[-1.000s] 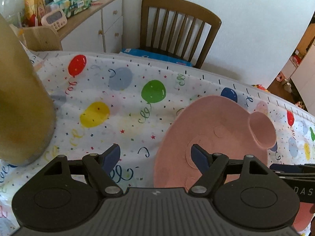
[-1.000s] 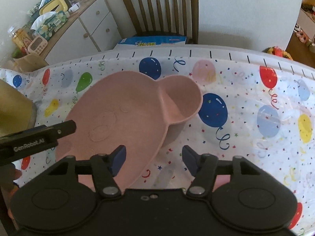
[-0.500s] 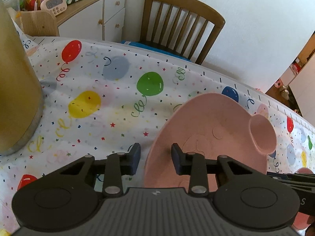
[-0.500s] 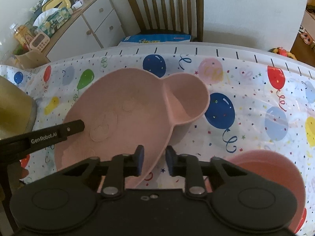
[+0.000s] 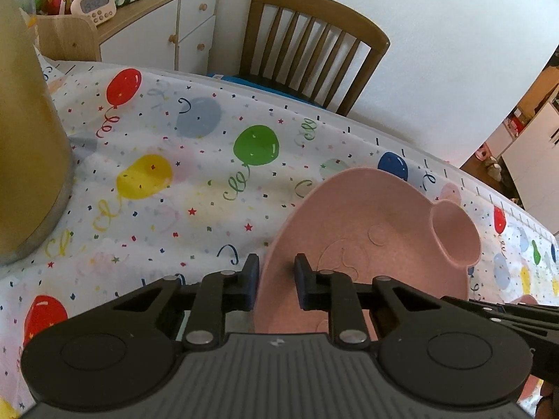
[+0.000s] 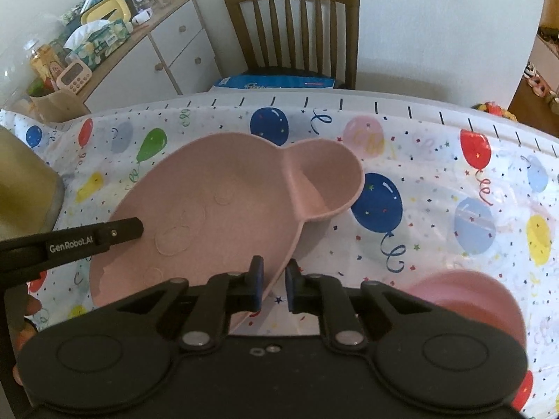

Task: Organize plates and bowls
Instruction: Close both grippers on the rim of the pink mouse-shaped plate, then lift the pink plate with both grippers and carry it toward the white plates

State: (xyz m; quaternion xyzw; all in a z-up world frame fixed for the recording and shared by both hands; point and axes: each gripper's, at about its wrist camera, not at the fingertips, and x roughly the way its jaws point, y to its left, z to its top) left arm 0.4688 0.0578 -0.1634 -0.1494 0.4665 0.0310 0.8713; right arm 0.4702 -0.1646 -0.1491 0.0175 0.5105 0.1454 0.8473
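Observation:
A pink mouse-shaped plate (image 5: 367,216) with a round ear compartment lies on the balloon tablecloth, its near side tilted up. My left gripper (image 5: 276,274) has its jaws closing on the plate's left rim, one pad outside and one inside. In the right wrist view the same plate (image 6: 227,188) has its right rim between the pads of my right gripper (image 6: 274,276), whose jaws are closing too. One of the left gripper's fingers (image 6: 118,232) reaches over the plate from the left. A pink bowl (image 6: 471,300) sits at the lower right.
A tall gold canister (image 5: 28,139) stands at the left on the table. A wooden chair (image 6: 293,28) with a blue pack (image 6: 276,82) on its seat is behind the far table edge. A cluttered white cabinet (image 5: 157,28) is at the back left.
Both pairs of jaws went from wide apart to narrow around the plate's rims. The pink bowl came into the right wrist view at the lower right.

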